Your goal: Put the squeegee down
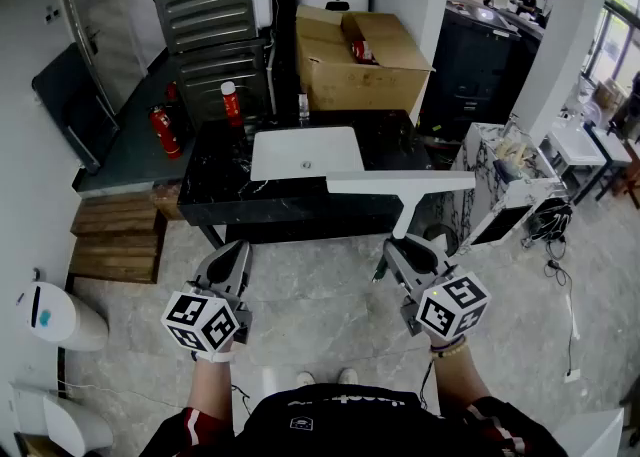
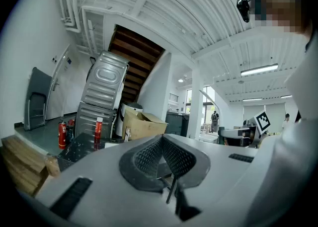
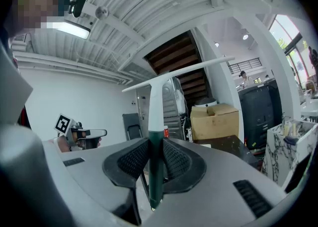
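The right gripper (image 3: 156, 144) is clenched on the squeegee (image 1: 400, 182). Its two ribbed pads press the dark green lower part of the handle from both sides. The handle's butt end pokes out just behind the pads. Above the grip the handle turns white and runs up to a long white blade set crosswise. The tool is carried by that gripper alone.

In the head view the blade lies level across the near right part of the black counter (image 1: 215, 195). It sits just right of the white sink (image 1: 305, 152) set into that counter, and the handle slants back over the counter's front edge toward the person.

The left gripper (image 2: 160, 139) is closed with nothing between its pads, whose tips meet in a point. It is held in front of the counter's near left part, well apart from the squeegee.

A red bottle (image 1: 232, 103) stands at the counter's far left corner. A fire extinguisher (image 1: 165, 132) lies just beyond the counter's left end. An open cardboard box (image 1: 360, 60) sits behind the counter's far right side. Wooden steps (image 1: 118, 235) are stacked on the floor left of the counter.
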The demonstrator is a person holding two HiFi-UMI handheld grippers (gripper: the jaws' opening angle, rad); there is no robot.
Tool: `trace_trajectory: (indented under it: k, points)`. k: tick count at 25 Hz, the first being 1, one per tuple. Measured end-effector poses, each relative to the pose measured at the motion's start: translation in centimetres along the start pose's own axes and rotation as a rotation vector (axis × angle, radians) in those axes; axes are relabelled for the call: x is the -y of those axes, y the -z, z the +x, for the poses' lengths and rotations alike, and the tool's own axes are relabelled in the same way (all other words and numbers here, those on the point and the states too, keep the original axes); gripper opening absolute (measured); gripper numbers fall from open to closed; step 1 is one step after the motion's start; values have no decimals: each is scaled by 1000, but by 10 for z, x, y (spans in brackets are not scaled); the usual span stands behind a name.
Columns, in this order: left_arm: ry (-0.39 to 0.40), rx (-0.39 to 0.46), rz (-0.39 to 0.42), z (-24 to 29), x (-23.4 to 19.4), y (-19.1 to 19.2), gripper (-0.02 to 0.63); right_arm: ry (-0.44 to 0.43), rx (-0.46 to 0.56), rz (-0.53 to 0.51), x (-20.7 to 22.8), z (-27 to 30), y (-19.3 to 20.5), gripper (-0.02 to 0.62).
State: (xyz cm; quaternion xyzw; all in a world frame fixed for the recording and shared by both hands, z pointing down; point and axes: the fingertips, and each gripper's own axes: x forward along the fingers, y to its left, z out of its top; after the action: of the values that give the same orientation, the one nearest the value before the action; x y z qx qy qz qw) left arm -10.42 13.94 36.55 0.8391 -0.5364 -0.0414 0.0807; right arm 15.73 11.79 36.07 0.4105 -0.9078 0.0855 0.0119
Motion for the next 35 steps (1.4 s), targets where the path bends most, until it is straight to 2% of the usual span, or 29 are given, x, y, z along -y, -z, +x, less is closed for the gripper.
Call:
trace_trajectory:
  k: [11, 25, 30, 35]
  points:
    - [-7, -8, 27, 20, 5, 4, 14, 0, -1, -6, 19, 6, 4, 112]
    - [-45, -34, 32, 63, 30, 19, 15, -38, 22, 34, 75, 14, 5, 112]
    - [-56, -60, 10, 93, 4, 35, 14, -62, -21, 59, 91, 52, 21, 112]
    - [-42, -52, -4, 161, -51, 44, 14, -72, -73, 59, 119, 128, 34, 112]
